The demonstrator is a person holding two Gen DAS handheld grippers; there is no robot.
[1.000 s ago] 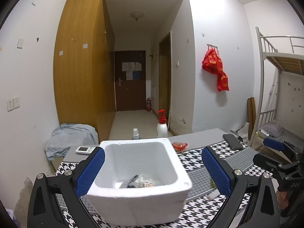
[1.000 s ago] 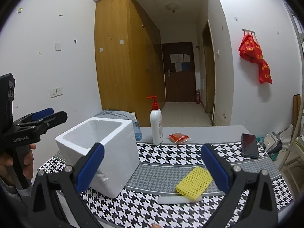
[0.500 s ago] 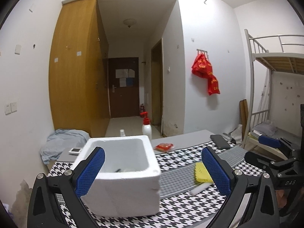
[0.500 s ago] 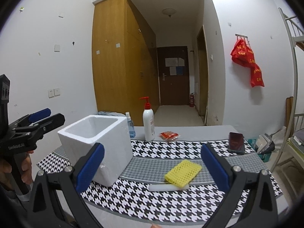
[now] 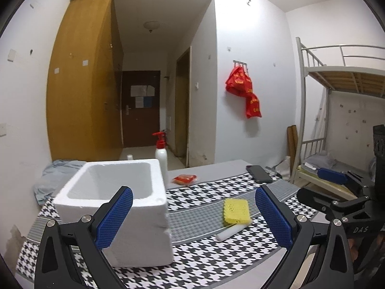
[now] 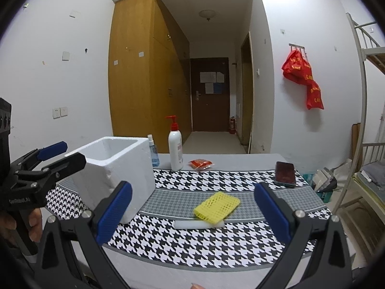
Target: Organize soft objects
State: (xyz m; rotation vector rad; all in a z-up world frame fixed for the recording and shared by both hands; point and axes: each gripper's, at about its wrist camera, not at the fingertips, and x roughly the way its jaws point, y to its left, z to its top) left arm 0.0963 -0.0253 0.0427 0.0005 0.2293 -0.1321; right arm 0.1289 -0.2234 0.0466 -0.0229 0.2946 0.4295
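Note:
A white foam box [image 5: 125,207] [image 6: 113,168] stands on the left of the houndstooth table mat [image 6: 216,238]. A yellow mesh sponge [image 5: 235,210] [image 6: 217,207] lies mid-table, resting partly on a white foam stick [image 5: 232,232] [image 6: 197,224]. My left gripper [image 5: 192,219] is open with nothing between its fingers, held back from the box; it also shows at the left edge of the right wrist view, left gripper [image 6: 57,155]. My right gripper [image 6: 192,213] is open and empty, in front of the sponge; in the left wrist view the right gripper [image 5: 320,185] shows at the far right.
A pump bottle [image 6: 175,150], a small blue spray bottle [image 6: 154,154] and a red packet [image 6: 201,163] stand behind the box. A dark phone [image 6: 285,174] lies at the mat's far right. A grey cloth [image 5: 55,178] lies left of the table; a bunk bed [image 5: 341,110] stands right.
Both grippers have pulled back and risen from the table. The left one has swung right from above the box, so the sponge and stick now show in its view.

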